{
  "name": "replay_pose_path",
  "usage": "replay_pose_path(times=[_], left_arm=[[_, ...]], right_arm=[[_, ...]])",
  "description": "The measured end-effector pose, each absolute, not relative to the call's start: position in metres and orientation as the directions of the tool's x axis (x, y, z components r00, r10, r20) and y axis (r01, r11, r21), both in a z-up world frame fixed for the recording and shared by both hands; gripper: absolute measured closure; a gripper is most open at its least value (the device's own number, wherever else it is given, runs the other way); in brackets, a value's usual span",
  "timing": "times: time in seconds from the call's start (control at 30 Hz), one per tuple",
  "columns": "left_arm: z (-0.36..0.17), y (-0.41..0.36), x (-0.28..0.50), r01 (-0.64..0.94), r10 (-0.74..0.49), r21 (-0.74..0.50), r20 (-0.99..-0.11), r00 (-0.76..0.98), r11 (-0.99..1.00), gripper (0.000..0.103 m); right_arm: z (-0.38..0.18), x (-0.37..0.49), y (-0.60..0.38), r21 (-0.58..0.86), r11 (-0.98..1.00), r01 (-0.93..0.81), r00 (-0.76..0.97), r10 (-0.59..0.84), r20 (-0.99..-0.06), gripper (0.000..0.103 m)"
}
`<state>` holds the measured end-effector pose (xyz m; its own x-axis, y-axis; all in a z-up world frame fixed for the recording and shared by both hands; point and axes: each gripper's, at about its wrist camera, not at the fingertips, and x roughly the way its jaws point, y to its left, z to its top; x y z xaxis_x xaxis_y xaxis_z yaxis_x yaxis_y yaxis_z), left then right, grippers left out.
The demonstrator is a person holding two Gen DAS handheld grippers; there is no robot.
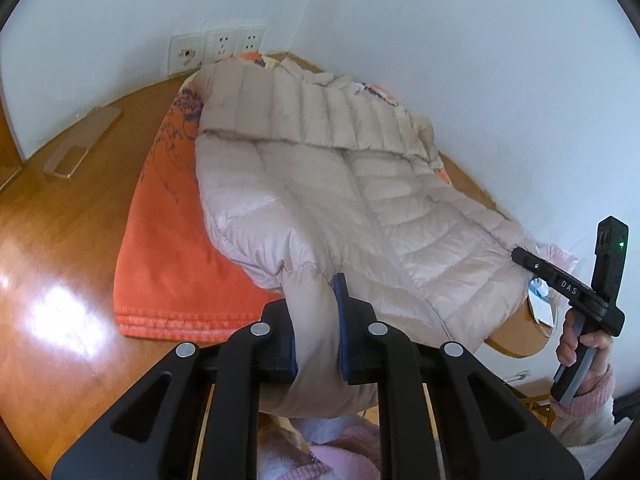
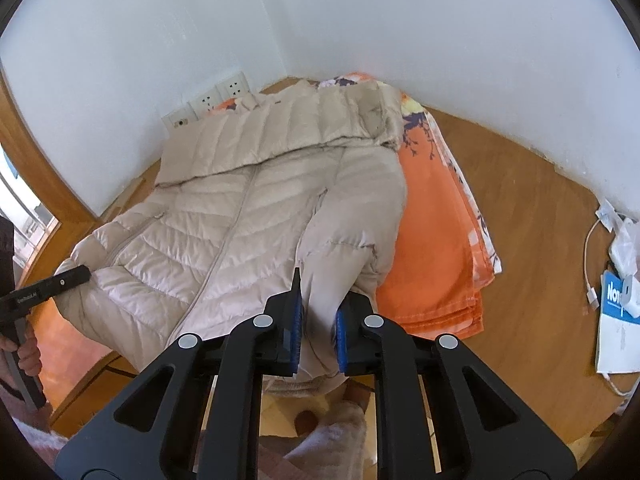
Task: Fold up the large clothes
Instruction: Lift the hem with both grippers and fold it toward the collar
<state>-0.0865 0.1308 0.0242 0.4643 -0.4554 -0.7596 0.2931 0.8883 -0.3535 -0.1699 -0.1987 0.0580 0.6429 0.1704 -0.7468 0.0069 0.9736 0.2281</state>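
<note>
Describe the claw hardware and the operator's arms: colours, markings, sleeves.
Both claws, left claw and right claw, are matte black angular linkages with silver round pivot pins and blue finger pads. The right unit's side view shows white "DAS" lettering and a green LED. The operator's hand is bare, with a fuzzy pink sleeve.

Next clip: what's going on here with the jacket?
A person is folding a beige puffer jacket that lies zipped, front up, on an orange blanket on a wood floor. Each hand-held gripper has a bottom corner of it clamped: the left gripper on one side, the right gripper on the other. The hem is lifted slightly; no fold is made yet.
</note>
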Motion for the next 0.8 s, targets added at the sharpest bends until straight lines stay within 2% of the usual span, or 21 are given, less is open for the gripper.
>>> replay_pose_path(times=[0.4,0.8], left_arm=[[0.054,0.127,-0.049,0.323,-0.452,-0.323,-0.72,0.527,0.89,0.088],[0.079,0.112,0.019,0.285,-0.405,-0.288,-0.692,0.598,0.914,0.088]], right_arm=[[0.084,-0.138,-0.203,0.219,0.976,-0.008,0.701,0.161,-0.695,0.09],[0.103,-0.059,-0.224,0.229,0.973,-0.04,0.735,0.184,-0.653,0.09]])
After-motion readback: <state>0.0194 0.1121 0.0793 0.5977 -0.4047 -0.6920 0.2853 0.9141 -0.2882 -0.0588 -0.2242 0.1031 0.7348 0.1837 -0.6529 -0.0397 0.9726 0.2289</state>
